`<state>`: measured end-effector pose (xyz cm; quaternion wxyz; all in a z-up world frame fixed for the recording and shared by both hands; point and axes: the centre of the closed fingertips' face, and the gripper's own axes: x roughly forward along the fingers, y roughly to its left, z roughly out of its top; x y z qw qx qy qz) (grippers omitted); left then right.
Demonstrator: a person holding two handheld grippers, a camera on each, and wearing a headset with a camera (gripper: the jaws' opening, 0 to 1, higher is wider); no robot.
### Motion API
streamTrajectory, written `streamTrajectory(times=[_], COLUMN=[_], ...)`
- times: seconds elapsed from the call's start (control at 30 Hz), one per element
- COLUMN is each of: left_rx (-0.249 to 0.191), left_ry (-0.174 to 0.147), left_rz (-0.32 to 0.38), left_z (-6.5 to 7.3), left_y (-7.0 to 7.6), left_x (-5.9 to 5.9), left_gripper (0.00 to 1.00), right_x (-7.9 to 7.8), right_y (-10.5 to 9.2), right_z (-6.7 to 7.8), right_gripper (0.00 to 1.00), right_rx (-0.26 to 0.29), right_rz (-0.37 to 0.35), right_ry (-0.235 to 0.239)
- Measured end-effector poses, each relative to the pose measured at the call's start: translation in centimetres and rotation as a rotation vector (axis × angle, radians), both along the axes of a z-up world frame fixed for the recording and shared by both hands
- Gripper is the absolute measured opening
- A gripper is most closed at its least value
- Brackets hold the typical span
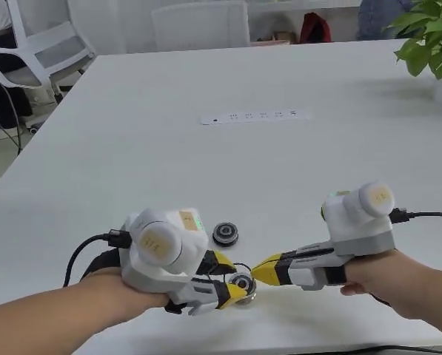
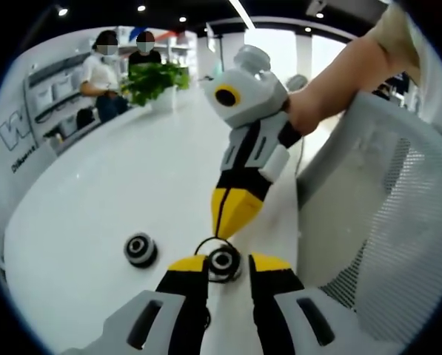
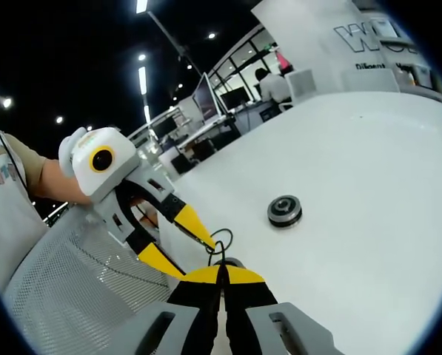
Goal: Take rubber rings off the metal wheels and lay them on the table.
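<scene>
The left gripper (image 2: 226, 265) has its two yellow jaws closed on a small metal wheel (image 2: 224, 260). One jaw is on each side of it. The wheel sits low on the white table (image 1: 206, 170), close to the near edge.

The right gripper (image 2: 224, 231) comes in from the right. Its yellow jaws are pressed tight together. They pinch a thin black ring (image 2: 204, 245). The ring makes a small loop that runs from the wheel up to those closed tips. Part of it is lifted away from the wheel. I cannot tell how much of it is on the wheel. In the right gripper view the loop (image 3: 221, 240) stands just past the shut tips of the right gripper (image 3: 222, 275).

In the head view the tips of the two grippers almost touch. The left gripper (image 1: 235, 279) is on the left and the right gripper (image 1: 259, 272) is on the right. A left hand (image 1: 113, 292) and a right hand (image 1: 376, 277) hold them. A black cable runs from the back of each gripper.

A second wheel (image 1: 225, 234) lies flat on the table by itself. It is a little farther away and a bit to the left of the held wheel. It has a dark band around it.

Far off in the middle of the table lies a white power strip (image 1: 254, 116). A green plant (image 1: 432, 37) stands at the far right. A white chair (image 1: 43, 44) is at the far left.
</scene>
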<state>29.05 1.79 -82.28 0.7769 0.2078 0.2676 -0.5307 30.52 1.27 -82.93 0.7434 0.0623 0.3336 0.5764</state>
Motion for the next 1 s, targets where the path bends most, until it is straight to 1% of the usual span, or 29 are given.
streamTrajectory(times=[0.1,0.2,0.37,0.5,0.57,0.63,0.77,1.0], left_rx=[-0.009,-0.021,-0.047,-0.059,-0.07,-0.075,-0.088,-0.093], left_ry=[-0.006,-0.014,-0.022,-0.023,-0.017,-0.022,-0.026,-0.026], left_rz=[0.003,0.008,0.024,0.037,0.05,0.053,0.062,0.09], left_z=[0.5,1.1,2.3,2.9,3.2,3.5,3.9,4.0], left_y=[0.3,0.6,1.2,1.8,2.1,2.5,3.0,4.6], left_x=[0.0,0.0,0.0,0.0,0.1,0.0,0.0,0.0], left_gripper=[0.24,0.27,0.3,0.35,0.37,0.38,0.41,0.47], right_x=[0.0,0.0,0.0,0.0,0.0,0.0,0.2,0.3], right_y=[0.2,0.4,1.0,1.5,1.7,2.0,2.5,3.7], right_z=[0.3,0.7,1.4,1.9,2.1,2.2,2.6,2.6], right_gripper=[0.0,0.0,0.0,0.0,0.0,0.0,0.0,0.0], right_rx=[0.004,0.008,0.018,0.021,0.021,0.021,0.024,0.024], right_rz=[0.002,0.006,0.016,0.026,0.029,0.033,0.036,0.047], right_ry=[-0.002,-0.005,-0.011,-0.018,-0.022,-0.025,-0.031,-0.031])
